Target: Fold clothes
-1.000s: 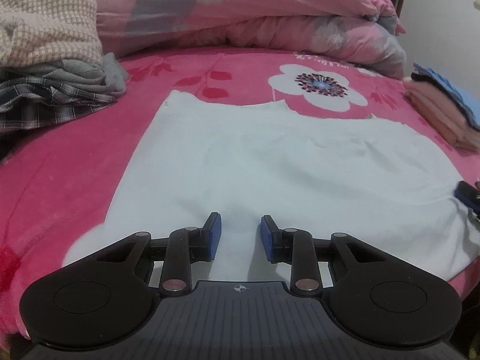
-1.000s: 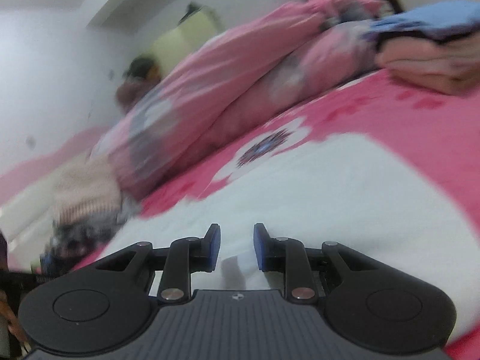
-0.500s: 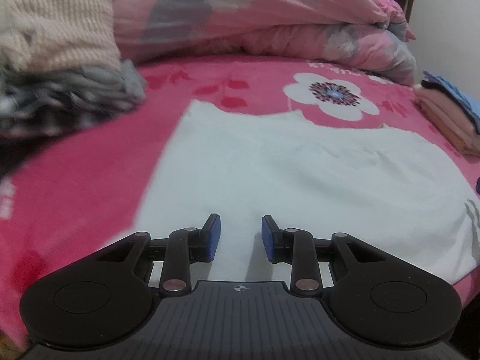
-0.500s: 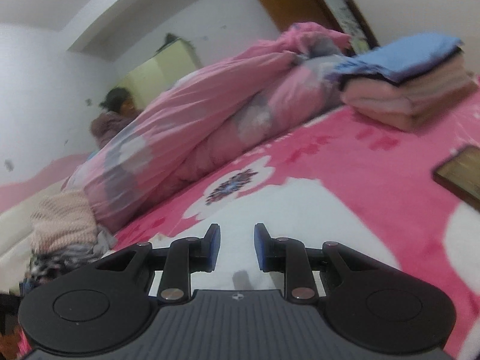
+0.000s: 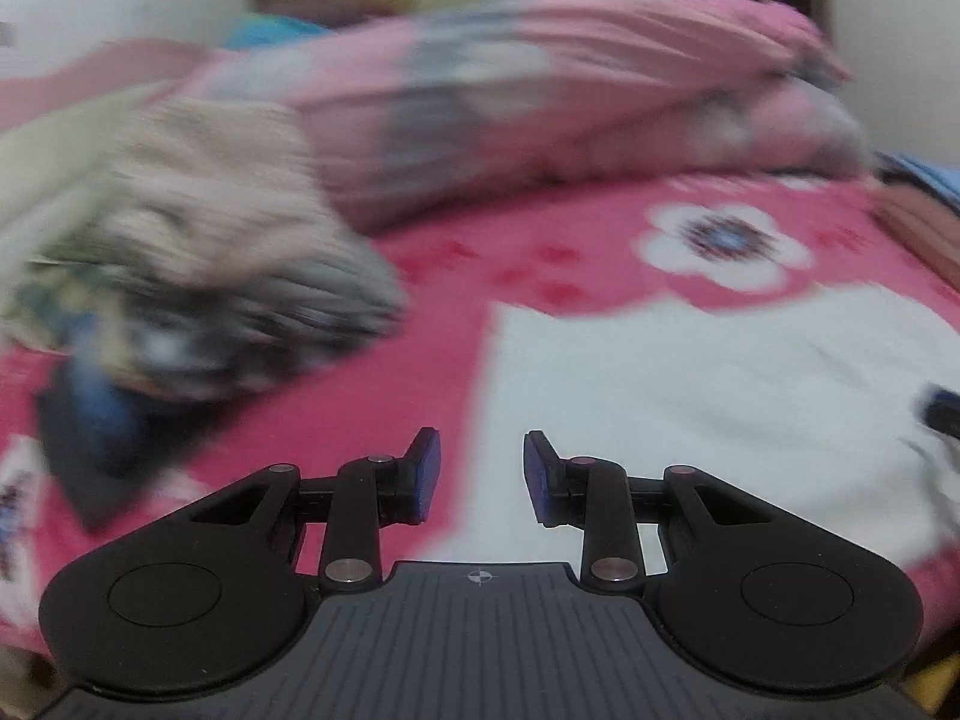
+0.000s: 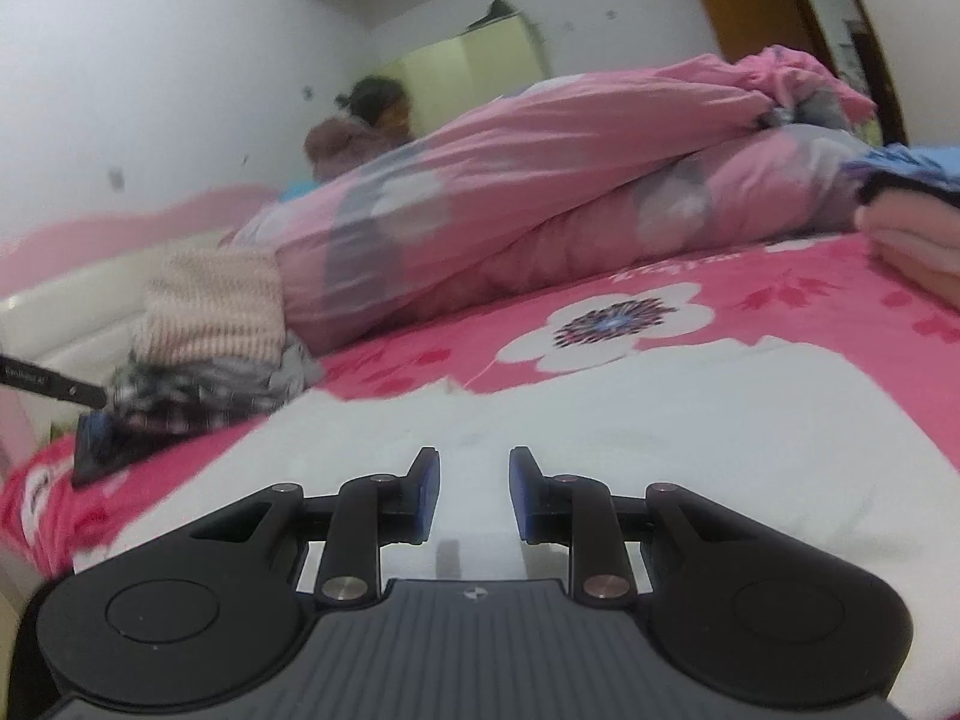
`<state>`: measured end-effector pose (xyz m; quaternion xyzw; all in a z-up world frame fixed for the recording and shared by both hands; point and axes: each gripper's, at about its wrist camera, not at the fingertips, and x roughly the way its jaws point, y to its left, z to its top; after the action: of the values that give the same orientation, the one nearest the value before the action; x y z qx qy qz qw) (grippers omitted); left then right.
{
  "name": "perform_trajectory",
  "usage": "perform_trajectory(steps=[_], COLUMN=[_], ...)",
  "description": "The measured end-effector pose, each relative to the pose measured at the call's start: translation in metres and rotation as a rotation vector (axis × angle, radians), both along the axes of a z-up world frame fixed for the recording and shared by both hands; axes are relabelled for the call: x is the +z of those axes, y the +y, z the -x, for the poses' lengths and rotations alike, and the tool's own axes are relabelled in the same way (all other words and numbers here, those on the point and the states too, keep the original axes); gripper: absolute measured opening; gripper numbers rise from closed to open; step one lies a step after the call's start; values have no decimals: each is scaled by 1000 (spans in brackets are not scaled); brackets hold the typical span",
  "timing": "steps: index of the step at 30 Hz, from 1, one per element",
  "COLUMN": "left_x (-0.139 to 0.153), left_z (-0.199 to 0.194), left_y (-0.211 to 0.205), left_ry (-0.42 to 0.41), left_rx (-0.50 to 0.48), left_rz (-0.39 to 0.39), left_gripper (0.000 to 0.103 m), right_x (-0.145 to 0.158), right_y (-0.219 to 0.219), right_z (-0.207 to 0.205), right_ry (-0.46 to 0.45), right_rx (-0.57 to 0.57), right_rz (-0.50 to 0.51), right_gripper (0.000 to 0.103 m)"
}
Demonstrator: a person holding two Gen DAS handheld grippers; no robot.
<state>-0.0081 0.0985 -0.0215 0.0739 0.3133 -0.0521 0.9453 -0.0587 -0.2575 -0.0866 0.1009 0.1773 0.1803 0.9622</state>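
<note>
Jaws parted on both tools, nothing between the blue pads. Left gripper (image 5: 481, 476) hangs low over the near left edge of the white garment (image 5: 708, 408), the pink blanket (image 5: 444, 312) under its left finger and white cloth under its right. Right gripper (image 6: 474, 495) sits squarely over the same white garment (image 6: 600, 444), close above the fabric, a small shadow on the cloth just beneath the gap. Garment spread flat on the blanket, long axis running left to right across both views, far edge towards the rolled quilt (image 6: 540, 180). Judged from this: right tool nearer to cloth it can pinch straight down; left tool set at the side edge, likely the corner to lift for a fold across. Both held level, fingers pointing forward over the bed, left view smeared by motion. Further out: a heap of unfolded clothes (image 5: 198, 276) to the left, well apart from the garment; a folded stack (image 6: 912, 228) at far right; a person (image 6: 360, 126) behind the quilt.
</note>
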Motion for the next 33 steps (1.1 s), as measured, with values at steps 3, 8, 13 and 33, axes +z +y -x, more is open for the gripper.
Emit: perform_trajectory(steps=[3, 8, 13, 33], left_x=[-30, -62, -71, -74], left_z=[1, -2, -4, -2], left_y=[-31, -68, -80, -77], left_ry=[55, 85, 58, 57], left_rx=[-82, -152, -172, -149], left_rz=[58, 66, 10, 54], left_gripper=[30, 30, 32, 37], right_x=[-1, -7, -17, -5], right_y=[12, 22, 27, 2], right_z=[0, 2, 8, 53], right_ry=[3, 13, 21, -7], right_rx=[8, 5, 7, -60], right_rz=[61, 126, 197, 269], right_gripper=[27, 27, 28, 34])
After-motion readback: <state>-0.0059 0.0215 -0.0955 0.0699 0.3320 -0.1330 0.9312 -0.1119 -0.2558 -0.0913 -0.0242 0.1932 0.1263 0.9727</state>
